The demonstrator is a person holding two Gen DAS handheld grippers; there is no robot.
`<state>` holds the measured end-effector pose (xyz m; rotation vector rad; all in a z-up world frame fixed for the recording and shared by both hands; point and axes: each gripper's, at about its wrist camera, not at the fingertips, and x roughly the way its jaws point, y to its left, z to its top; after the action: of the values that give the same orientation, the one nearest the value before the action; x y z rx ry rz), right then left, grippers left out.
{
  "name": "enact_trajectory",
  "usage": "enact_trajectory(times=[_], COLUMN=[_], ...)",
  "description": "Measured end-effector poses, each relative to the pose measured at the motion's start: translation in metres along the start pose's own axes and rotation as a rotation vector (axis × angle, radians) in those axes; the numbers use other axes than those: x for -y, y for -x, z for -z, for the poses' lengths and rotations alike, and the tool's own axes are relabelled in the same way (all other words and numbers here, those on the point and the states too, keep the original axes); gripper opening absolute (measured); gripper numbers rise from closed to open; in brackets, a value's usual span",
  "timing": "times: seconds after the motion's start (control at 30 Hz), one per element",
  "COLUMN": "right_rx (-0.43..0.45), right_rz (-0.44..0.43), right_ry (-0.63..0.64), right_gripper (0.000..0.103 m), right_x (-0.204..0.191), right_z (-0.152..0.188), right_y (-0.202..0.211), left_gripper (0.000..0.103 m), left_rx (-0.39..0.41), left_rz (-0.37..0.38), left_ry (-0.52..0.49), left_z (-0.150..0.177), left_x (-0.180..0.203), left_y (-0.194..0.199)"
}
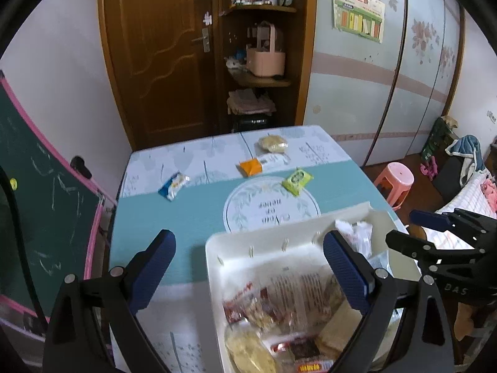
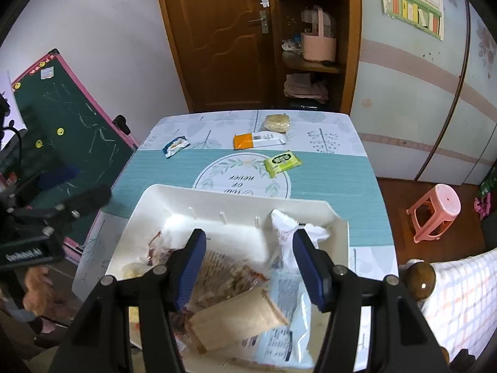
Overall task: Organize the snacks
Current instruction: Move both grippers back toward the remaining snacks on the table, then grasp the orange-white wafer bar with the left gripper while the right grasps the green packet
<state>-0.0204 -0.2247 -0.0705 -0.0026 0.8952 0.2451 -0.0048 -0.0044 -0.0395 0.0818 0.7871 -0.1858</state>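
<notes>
While both grippers, left (image 1: 248,267) and right (image 2: 248,264), hang spread and empty, crinkly plastic snack packets (image 2: 236,279) sit under their jaws in the smooth white tray (image 2: 161,205).

Ahead of the claw stands a brown wooden door (image 1: 161,59), open shelves (image 1: 259,80) beside it; a pink stool (image 1: 394,183) on the right floor
</notes>
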Motion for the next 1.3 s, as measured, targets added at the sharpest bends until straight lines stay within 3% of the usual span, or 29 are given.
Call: enact_trajectory(times=[0.47, 0.77, 0.87, 1.0, 1.13, 1.3], right_rx=[0.016, 0.021, 0.000, -0.068, -0.155, -0.303], right_rz=[0.095, 0.145, 0.151, 0.147, 0.125, 0.065], right_ry=[0.027, 0.038, 0.039, 0.017, -0.048, -0.231], right_gripper=[0.058, 0.058, 0.058, 0.058, 0.058, 0.058], right_x=[0.037, 0.062, 0.066, 0.074, 0.083, 0.100], right_z=[-0.080, -0.143, -0.159, -0.176, -0.182, -0.166], right_y=[-0.028, -0.033, -0.043, -0.076, -0.123, -0.197], left_gripper=[0.096, 0.096, 0.096, 0.096, 0.096, 0.096], left_rx=[0.078, 0.049, 0.024, -0.068, -0.160, -0.253], left_rz=[-0.035, -0.065, -0.067, -0.030, -0.006, -0.003], left_ry=[-0.115, -0.180, -0.201, -0.238, -0.311, -0.337], left_z=[-0.101, -0.170, -0.188, -0.198, -0.191, -0.172], left_x=[0.004, 0.016, 0.021, 0.026, 0.027, 0.012], left_y=[-0.015, -0.050, -0.072, -0.119, -0.181, -0.244])
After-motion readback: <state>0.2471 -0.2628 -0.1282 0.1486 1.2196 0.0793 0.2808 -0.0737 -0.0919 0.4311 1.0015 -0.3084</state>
